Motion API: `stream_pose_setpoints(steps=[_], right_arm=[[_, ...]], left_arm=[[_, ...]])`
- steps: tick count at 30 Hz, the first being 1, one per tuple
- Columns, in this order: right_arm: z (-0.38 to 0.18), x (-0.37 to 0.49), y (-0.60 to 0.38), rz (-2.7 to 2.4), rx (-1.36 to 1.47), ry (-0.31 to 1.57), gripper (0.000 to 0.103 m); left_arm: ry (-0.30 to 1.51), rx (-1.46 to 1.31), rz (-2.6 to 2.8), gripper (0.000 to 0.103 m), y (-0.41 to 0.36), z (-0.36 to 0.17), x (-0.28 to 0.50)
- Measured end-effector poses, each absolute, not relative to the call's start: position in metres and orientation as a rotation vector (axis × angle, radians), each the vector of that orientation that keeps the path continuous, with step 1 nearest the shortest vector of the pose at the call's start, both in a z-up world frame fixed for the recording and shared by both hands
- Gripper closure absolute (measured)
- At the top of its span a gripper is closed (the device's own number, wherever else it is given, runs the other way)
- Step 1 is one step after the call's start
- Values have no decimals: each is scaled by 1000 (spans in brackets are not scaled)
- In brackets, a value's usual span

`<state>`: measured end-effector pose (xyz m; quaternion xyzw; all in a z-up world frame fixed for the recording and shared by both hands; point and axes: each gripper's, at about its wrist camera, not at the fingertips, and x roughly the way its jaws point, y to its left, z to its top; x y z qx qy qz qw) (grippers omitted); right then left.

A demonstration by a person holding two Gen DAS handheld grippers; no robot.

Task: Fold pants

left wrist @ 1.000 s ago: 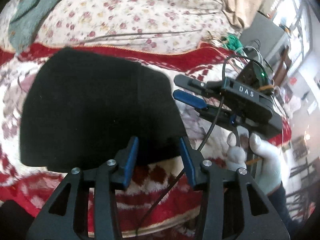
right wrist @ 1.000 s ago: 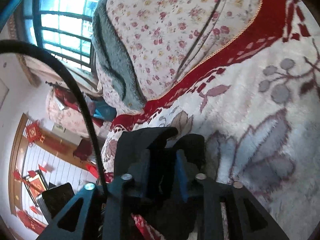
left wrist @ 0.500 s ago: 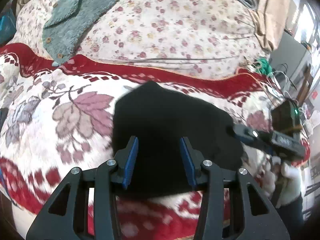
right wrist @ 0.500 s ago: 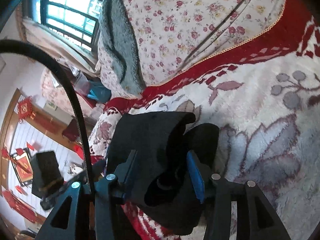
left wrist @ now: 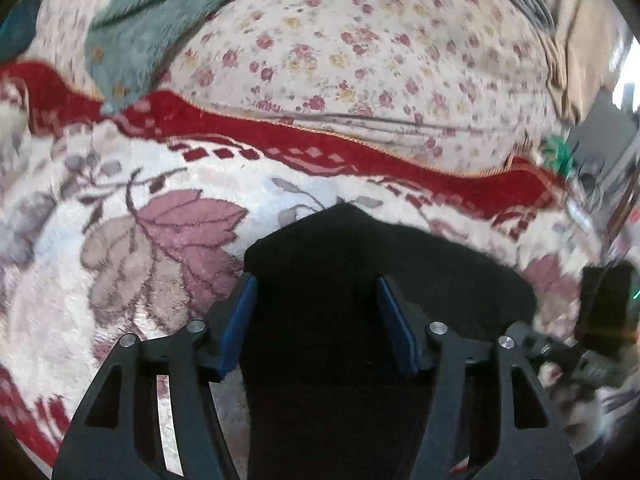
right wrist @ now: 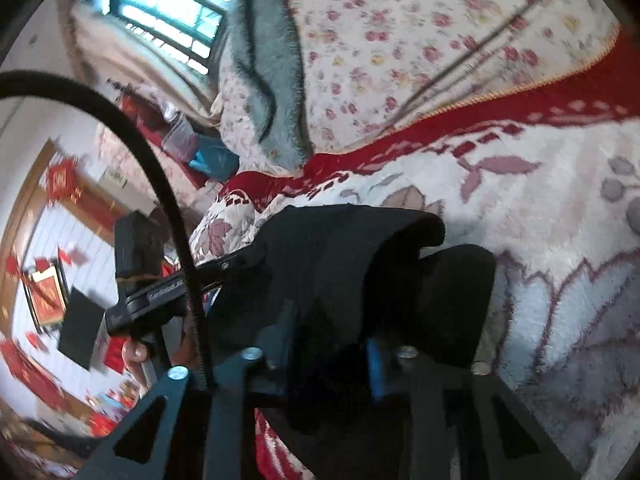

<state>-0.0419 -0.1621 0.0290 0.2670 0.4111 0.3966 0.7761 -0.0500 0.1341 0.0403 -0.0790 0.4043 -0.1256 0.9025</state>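
On the bed, over a plush blanket [left wrist: 120,280] patterned with red borders and mauve leaves, the black pants [left wrist: 360,272] lie already doubled into a thick dark bundle; behind them sits a floral quilt [left wrist: 360,40] with a grey-green fleece [left wrist: 152,12] draped over it.

Over the near edge of the bundle the left gripper [left wrist: 316,320] hangs with its blue pads spread; the jaws have just been opening, and though the cloth lies between them the pads do not press on it, so I judge it has no hold yet.

At the other side the right gripper [right wrist: 332,356] has just been closing, and its jaws now pinch a raised fold of the pants [right wrist: 352,264]; that fold arches up off the blanket while the rest stays down; a black cable [right wrist: 160,184] loops across the right wrist view, and the left tool's body shows beyond it, held in a hand [right wrist: 134,354].

To do this step well, I would have the left jaws reach deep enough to take every layer before shutting, not just the top one; both grips should then lift together and travel level, so the fold lands square, edges matched; the pile of the blanket may drag the lower layer, so a clean lift beats a slide; keep the cable clear of the cloth.
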Motion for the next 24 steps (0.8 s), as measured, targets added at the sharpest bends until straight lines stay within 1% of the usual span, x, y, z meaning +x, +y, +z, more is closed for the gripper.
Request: stream_pose_setpoints(steps=[1,3,8,10,18,20,22,24], right_arm=[[30,-44,-163,862,585,880,89],[39,-51,-166,853,557,850,91],[65,-69,-178,829,494,773,92],[67,-70,-183,815,478,776,92],[41,-61,-178,708,387,845,92],[36,-60,-179,702,397,845,92],[35,-60,-180,697,387,841,92],[35,-60,-180,691,375,838,92]], left_arm=[[829,-137,-264,46,130,41,-51],[812,-78,-275,50,121,46,-60],[793,-80,-333,50,112,60,-79],[800,-68,-326,50,109,62,-83],[825,-20,-270,51,102,38,-81],[817,-17,-267,52,101,36,-82],[810,-15,-262,56,101,35,-82],[805,-26,-262,57,103,34,-81]])
